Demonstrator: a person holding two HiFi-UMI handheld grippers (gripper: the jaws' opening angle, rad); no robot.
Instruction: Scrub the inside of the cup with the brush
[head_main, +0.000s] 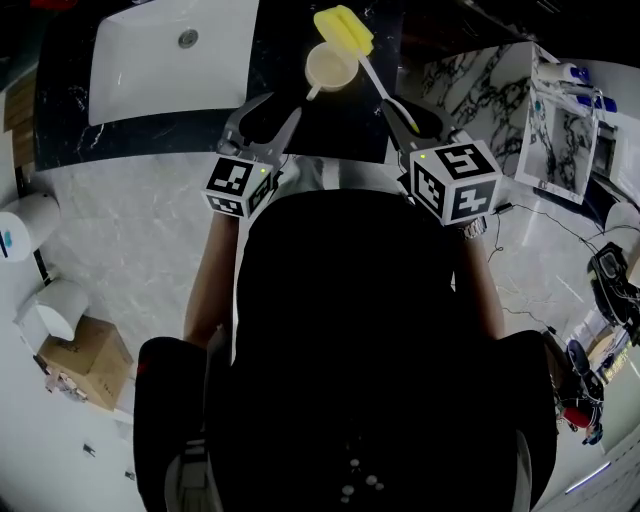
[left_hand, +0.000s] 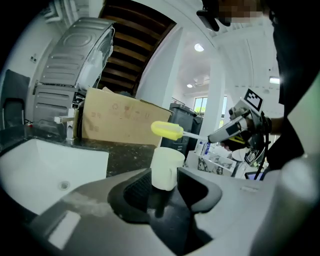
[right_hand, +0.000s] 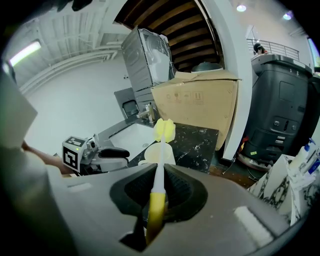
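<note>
A cream cup (head_main: 330, 68) stands upright on the black counter (head_main: 330, 135), its handle toward me. My left gripper (head_main: 268, 118) is just short of it, jaws wide apart. In the left gripper view the cup (left_hand: 166, 167) shows through the gap of that gripper (left_hand: 162, 182), untouched by either pad. My right gripper (head_main: 408, 122) is shut on the white handle of the brush. The brush's yellow head (head_main: 343, 28) hangs above the cup's far rim, outside it. The right gripper view looks along the handle from the right gripper (right_hand: 159, 187) to the brush head (right_hand: 164, 130) over the cup (right_hand: 155, 155).
A white sink (head_main: 170, 55) is set in the counter to the left of the cup. A cardboard box (left_hand: 125, 122) stands behind the counter. A marble-patterned box (head_main: 560, 130) with bottles is at the right. Paper rolls (head_main: 25, 225) sit at the far left.
</note>
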